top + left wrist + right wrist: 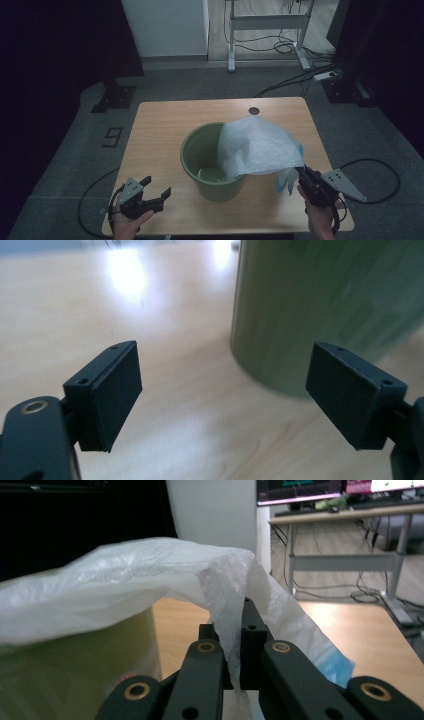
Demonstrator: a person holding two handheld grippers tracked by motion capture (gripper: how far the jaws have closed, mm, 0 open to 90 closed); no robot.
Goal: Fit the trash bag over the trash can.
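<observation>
Our right tongs (303,173) pinch the bag (257,147), which drapes over the bin (200,155) at the counter's (160,120) middle. Our left tongs (152,190), wide and empty, should catch the opposite hem, then we stretch the mouth evenly around the rim.

High view overhead facing forward, gripper views close, sharing green bucket (210,165)
</observation>
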